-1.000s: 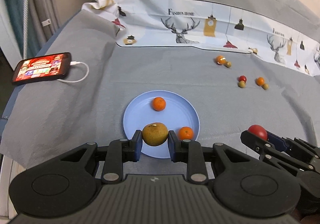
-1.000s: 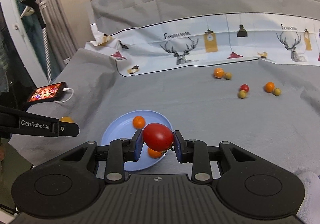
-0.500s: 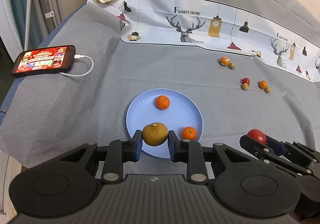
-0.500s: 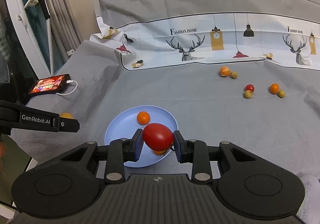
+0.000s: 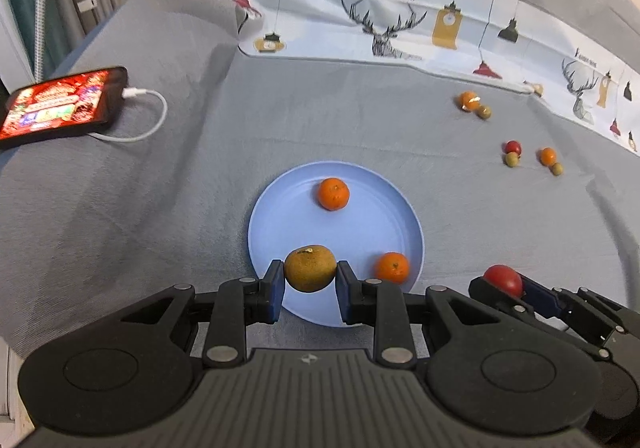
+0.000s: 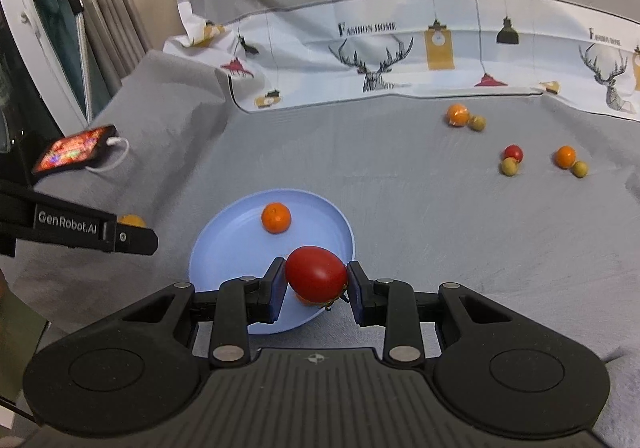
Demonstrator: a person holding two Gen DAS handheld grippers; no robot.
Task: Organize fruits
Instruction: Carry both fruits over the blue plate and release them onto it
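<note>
My left gripper (image 5: 311, 286) is shut on a brownish-green fruit (image 5: 310, 268) above the near edge of the blue plate (image 5: 280, 220). Two oranges lie on the plate, one far (image 5: 333, 194), one near right (image 5: 392, 267). My right gripper (image 6: 316, 286) is shut on a red tomato (image 6: 316, 274) over the plate's near right rim (image 6: 224, 232); it also shows in the left wrist view (image 5: 503, 279). The far orange (image 6: 276, 217) shows on the plate; the other is mostly hidden behind the tomato.
Several small fruits lie on the grey cloth at the far right: an orange with a green one (image 5: 466, 101), a red one with a green one (image 5: 513, 147), another orange pair (image 5: 547, 156). A lit phone (image 5: 60, 106) on a white cable lies at the left edge.
Both grippers have pulled back and risen slightly with their fruits; the plate and the scattered fruits look farther away. Nothing was let go.
</note>
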